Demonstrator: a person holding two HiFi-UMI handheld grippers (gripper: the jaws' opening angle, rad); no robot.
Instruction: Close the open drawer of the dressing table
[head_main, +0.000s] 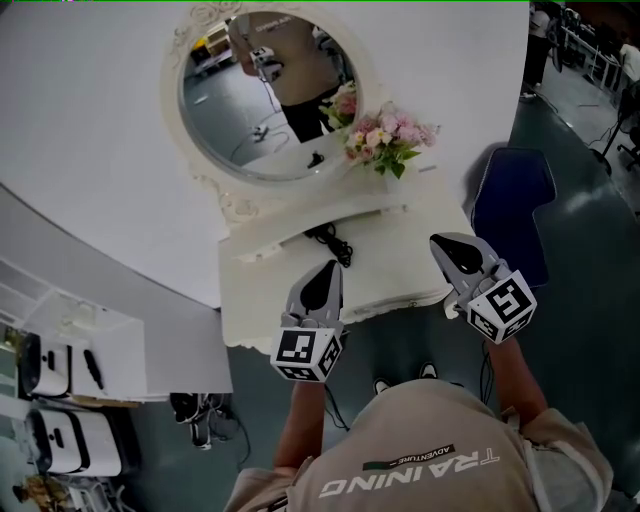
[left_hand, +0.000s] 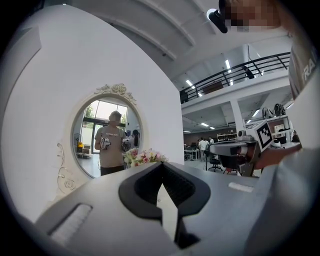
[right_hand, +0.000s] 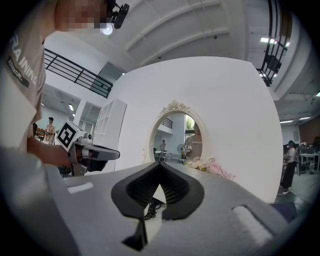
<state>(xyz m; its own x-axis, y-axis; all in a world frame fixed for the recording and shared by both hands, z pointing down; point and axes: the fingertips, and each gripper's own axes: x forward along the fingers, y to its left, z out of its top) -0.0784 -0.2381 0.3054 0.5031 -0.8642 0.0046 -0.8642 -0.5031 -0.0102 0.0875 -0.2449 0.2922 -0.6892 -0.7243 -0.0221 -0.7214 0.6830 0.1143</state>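
Observation:
The white dressing table (head_main: 260, 300) stands against a white wall, below an oval mirror (head_main: 265, 95). From above I cannot make out its drawer; the top and the scalloped front edge hide it. My left gripper (head_main: 333, 265) hovers over the front middle of the table top, shut and empty. Over the table's right front corner hangs my right gripper (head_main: 441, 240), also shut and empty. In the left gripper view the tips (left_hand: 161, 165) meet and aim at the mirror (left_hand: 105, 132). The right gripper view shows its tips (right_hand: 160, 164) meeting as well.
Pink flowers (head_main: 388, 135) stand at the back right of the table, and a black cable (head_main: 330, 240) lies near the middle. A blue chair (head_main: 515, 200) is to the right. A white shelf unit (head_main: 60, 370) with headsets is at the lower left. The person's shoes (head_main: 400, 382) are at the table's front.

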